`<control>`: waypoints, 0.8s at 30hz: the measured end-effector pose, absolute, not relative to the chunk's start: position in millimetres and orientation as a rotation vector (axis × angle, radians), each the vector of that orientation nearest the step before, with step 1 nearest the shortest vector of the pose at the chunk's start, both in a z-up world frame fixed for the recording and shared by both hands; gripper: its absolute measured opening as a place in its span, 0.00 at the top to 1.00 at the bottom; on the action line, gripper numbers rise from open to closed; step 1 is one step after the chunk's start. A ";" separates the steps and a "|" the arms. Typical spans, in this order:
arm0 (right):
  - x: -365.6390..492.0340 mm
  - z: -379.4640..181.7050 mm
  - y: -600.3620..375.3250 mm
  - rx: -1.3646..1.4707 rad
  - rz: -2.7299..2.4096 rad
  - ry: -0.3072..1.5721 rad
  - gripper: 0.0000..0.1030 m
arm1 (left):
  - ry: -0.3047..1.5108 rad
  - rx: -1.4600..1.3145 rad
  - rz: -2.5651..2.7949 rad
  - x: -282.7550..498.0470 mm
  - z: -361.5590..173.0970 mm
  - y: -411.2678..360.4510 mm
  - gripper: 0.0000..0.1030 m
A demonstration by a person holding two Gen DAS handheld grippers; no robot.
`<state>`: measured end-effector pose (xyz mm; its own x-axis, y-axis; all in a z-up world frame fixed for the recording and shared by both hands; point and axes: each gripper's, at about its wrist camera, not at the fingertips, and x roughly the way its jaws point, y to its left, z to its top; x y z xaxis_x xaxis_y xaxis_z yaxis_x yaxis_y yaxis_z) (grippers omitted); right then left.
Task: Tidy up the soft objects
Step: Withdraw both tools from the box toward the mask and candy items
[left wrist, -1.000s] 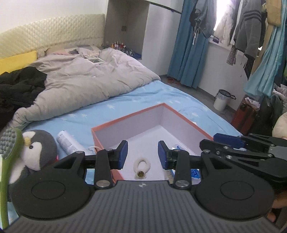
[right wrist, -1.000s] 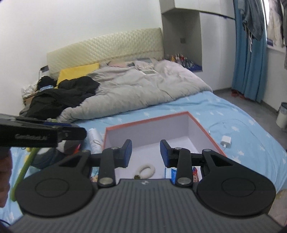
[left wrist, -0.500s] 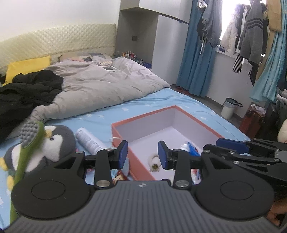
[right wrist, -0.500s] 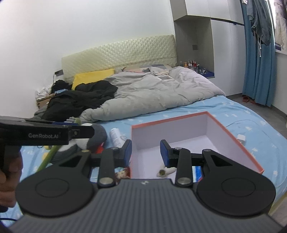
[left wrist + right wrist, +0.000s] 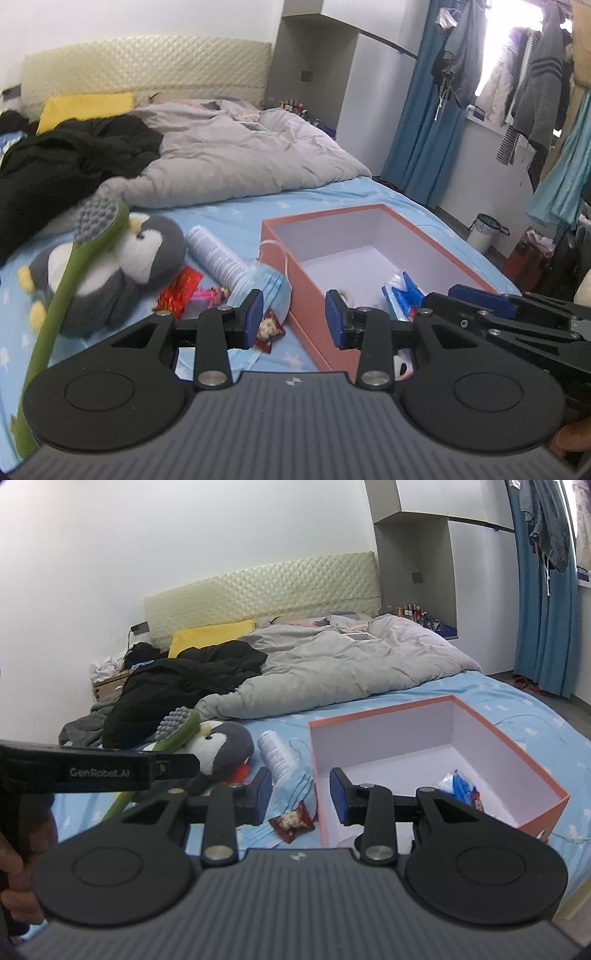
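Note:
An open orange box (image 5: 275, 236) (image 5: 517, 749) with a white inside stands on the blue bed sheet, with a blue tissue pack (image 5: 402, 291) (image 5: 458, 782) in it. To its left lie a grey penguin plush (image 5: 122, 266) (image 5: 221, 746), a blue face mask (image 5: 267, 284) (image 5: 295, 784) and a small snack packet (image 5: 269, 328) (image 5: 293, 819). My left gripper (image 5: 294, 319) (image 5: 188, 763) hangs open over the box's left wall and the mask, holding nothing. My right gripper (image 5: 300, 794) (image 5: 439, 299) is open and empty above the box's near left corner.
A green brush (image 5: 99, 221) (image 5: 177, 723) with grey bristles leans on the penguin. A white tube (image 5: 214, 251) (image 5: 275, 753) and a red packet (image 5: 177, 291) lie between penguin and box. A grey duvet (image 5: 240, 162) and black clothes (image 5: 192, 679) fill the bed's far end.
Both grippers have shifted left, from over the middle of the box to its left wall. The penguin, mask and packets have come fully into view. Both jaws stayed the same width.

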<state>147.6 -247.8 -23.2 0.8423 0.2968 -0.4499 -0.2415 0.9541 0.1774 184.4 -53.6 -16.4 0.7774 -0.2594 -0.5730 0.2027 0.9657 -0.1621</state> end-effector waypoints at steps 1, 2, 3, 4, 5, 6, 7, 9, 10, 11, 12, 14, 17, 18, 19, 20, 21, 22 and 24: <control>146.6 -24.4 -246.4 0.117 0.287 0.497 0.63 | 0.634 -0.112 -0.252 181.7 -18.1 -50.2 0.59; 145.0 -25.7 -244.6 0.122 0.288 0.501 0.63 | 0.627 -0.126 -0.250 178.5 -19.6 -46.4 0.59; 144.0 -27.3 -243.0 0.127 0.293 0.506 0.63 | 0.623 -0.128 -0.241 177.1 -20.2 -44.4 0.59; 141.8 -29.2 -241.2 0.129 0.297 0.510 0.63 | 0.624 -0.124 -0.232 175.3 -21.2 -42.6 0.59; 139.7 -31.2 -239.3 0.129 0.298 0.513 0.63 | 0.626 -0.122 -0.234 173.3 -22.3 -41.0 0.59; 138.0 -33.2 -237.3 0.127 0.297 0.517 0.63 | 0.632 -0.121 -0.242 171.4 -24.1 -39.7 0.59; 136.9 -35.5 -235.6 0.127 0.297 0.523 0.63 | 0.641 -0.119 -0.248 170.6 -26.2 -39.0 0.59; 135.5 -39.8 -232.5 0.138 0.296 0.533 0.63 | 0.651 -0.121 -0.238 167.2 -31.6 -36.2 0.59; 134.5 -41.9 -231.0 0.142 0.298 0.539 0.63 | 0.657 -0.124 -0.234 166.2 -33.7 -34.7 0.59; 133.2 -44.2 -229.0 0.141 0.299 0.545 0.63 | 0.667 -0.133 -0.231 164.3 -37.5 -32.2 0.59; 131.9 -46.1 -226.8 0.138 0.299 0.550 0.63 | 0.672 -0.142 -0.228 162.0 -40.6 -29.7 0.59; 128.5 -50.9 -222.9 0.134 0.303 0.560 0.63 | 0.683 -0.154 -0.222 157.9 -47.9 -24.5 0.59; 123.3 -57.6 -217.1 0.132 0.305 0.573 0.63 | 0.691 -0.161 -0.201 149.5 -57.5 -18.8 0.59; 121.2 -59.8 -214.7 0.129 0.304 0.576 0.63 | 0.696 -0.164 -0.200 146.8 -60.3 -16.7 0.59; 119.1 -61.8 -212.8 0.126 0.302 0.579 0.63 | 0.702 -0.165 -0.194 143.8 -63.8 -14.8 0.59; 116.7 -64.4 -210.7 0.122 0.303 0.584 0.63 | 0.707 -0.162 -0.185 140.9 -66.9 -13.3 0.59; 114.0 -67.4 -208.2 0.119 0.304 0.590 0.63 | 0.711 -0.159 -0.177 138.0 -70.3 -11.9 0.59; 111.6 -70.1 -206.4 0.116 0.305 0.596 0.63 | 0.718 -0.158 -0.173 135.2 -73.3 -10.6 0.59; 106.5 -75.7 -202.6 0.110 0.306 0.611 0.63 | 0.731 -0.159 -0.167 130.9 -79.4 -7.8 0.59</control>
<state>106.5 -202.6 -75.7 0.7755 0.3147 -0.5473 -0.2501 0.9491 0.1914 131.0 -7.8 -79.4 0.7327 -0.2062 -0.6486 0.0954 0.9747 -0.2021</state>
